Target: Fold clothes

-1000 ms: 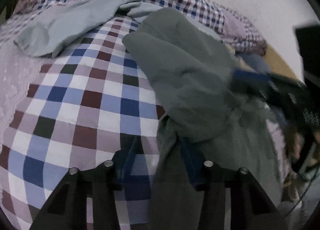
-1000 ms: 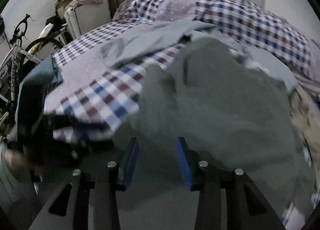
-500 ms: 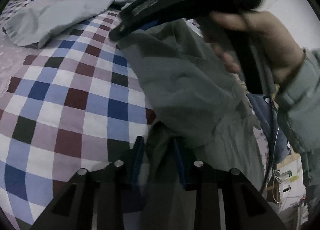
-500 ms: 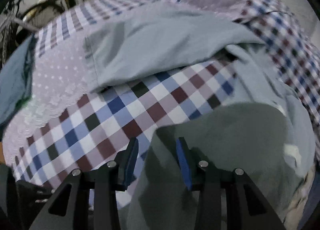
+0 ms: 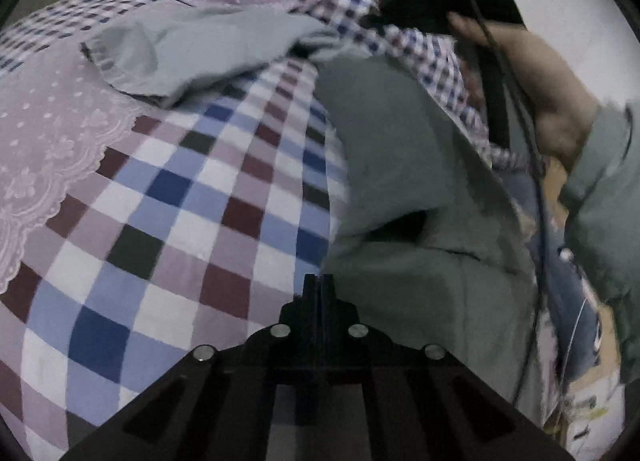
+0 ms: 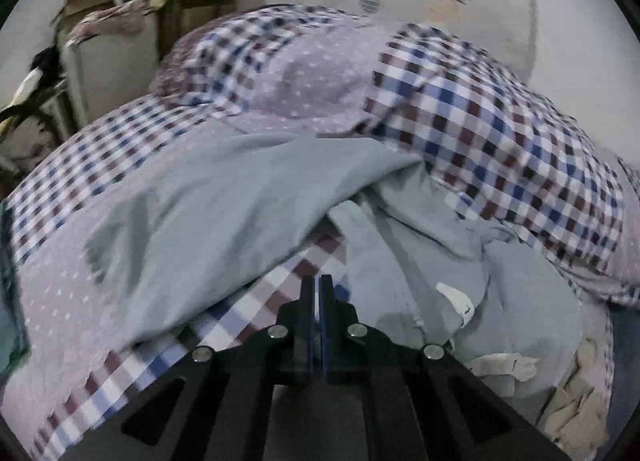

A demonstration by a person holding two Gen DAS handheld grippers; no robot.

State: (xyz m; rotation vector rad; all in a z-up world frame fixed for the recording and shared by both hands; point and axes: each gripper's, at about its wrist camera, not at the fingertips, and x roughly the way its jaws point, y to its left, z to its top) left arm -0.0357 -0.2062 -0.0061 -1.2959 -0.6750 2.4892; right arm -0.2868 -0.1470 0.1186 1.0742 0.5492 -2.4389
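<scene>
Left gripper [image 5: 319,281] closed at grey garment [image 5: 400,165] edge, possibly pinching.

Grey-green garment [image 5: 404,165]: dull, heavy-looking cloth, spread lengthwise down the right side of the checked bed cover [image 5: 192,197]. Partly folded over itself; a dark pocket-like opening gapes midway along it, with a seam or fold line running below. Near edge reaches down to the bottom of the left wrist view; far end runs up under the rumpled checked bedding.

Pale blue-grey garment [image 6: 224,221]: lighter, thinner cloth, lying unfolded and creased across the far part of the bed. One long flat panel stretches out to the left (hemmed end visible). The rest is bunched to the right, with a white label [image 6: 454,295] showing.
</scene>
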